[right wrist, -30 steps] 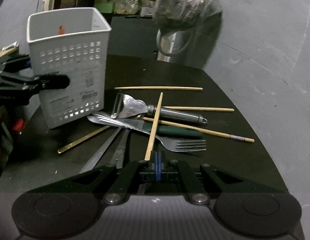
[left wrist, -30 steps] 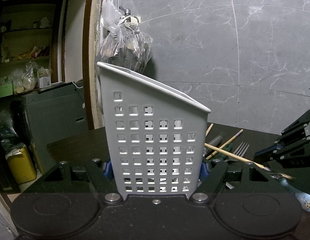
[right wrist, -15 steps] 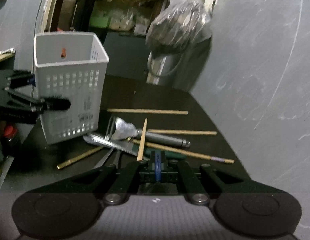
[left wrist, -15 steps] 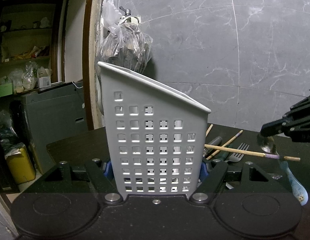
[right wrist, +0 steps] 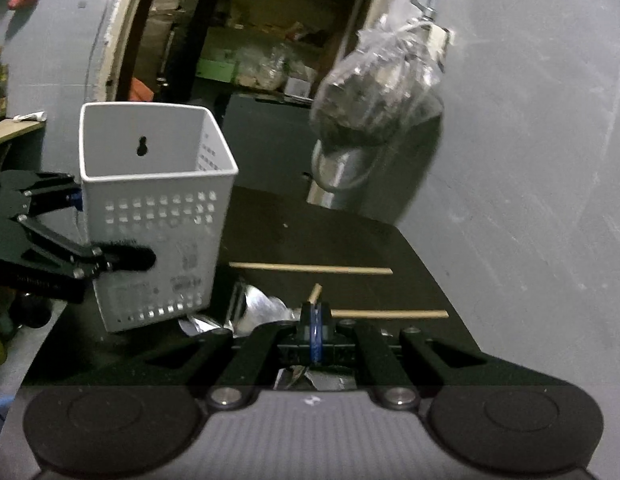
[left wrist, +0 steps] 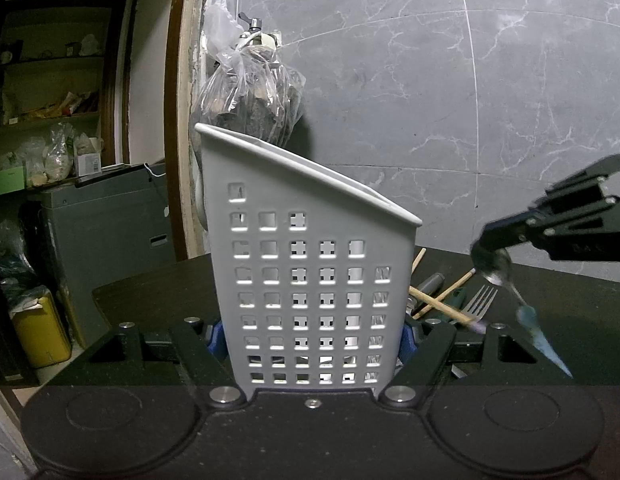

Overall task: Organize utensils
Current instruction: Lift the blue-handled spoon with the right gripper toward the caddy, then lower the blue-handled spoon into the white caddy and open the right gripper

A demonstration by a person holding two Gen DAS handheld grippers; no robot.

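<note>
A white perforated utensil holder (left wrist: pixel 310 272) stands on the dark table, and my left gripper (left wrist: pixel 310 340) is shut on its lower sides; it also shows in the right wrist view (right wrist: pixel 158 216). My right gripper (right wrist: pixel 315 332) is shut on a spoon with a pale blue handle (left wrist: pixel 537 332), lifted above the table to the right of the holder; the spoon bowl (left wrist: pixel 491 266) sits at the fingertips. A fork (left wrist: pixel 475 304), chopsticks (right wrist: pixel 310 269) and a metal peeler (right wrist: pixel 262 304) lie on the table beside the holder.
A plastic bag (left wrist: pixel 250 92) hangs from a wall tap behind the holder. A grey marble wall (left wrist: pixel 449 100) backs the table. A doorway with shelves (left wrist: pixel 50 120) and a yellow bin (left wrist: pixel 42 336) lie to the left.
My right gripper has risen from the table with the spoon, which now hangs up beside the holder. The left gripper and the holder have stayed put.
</note>
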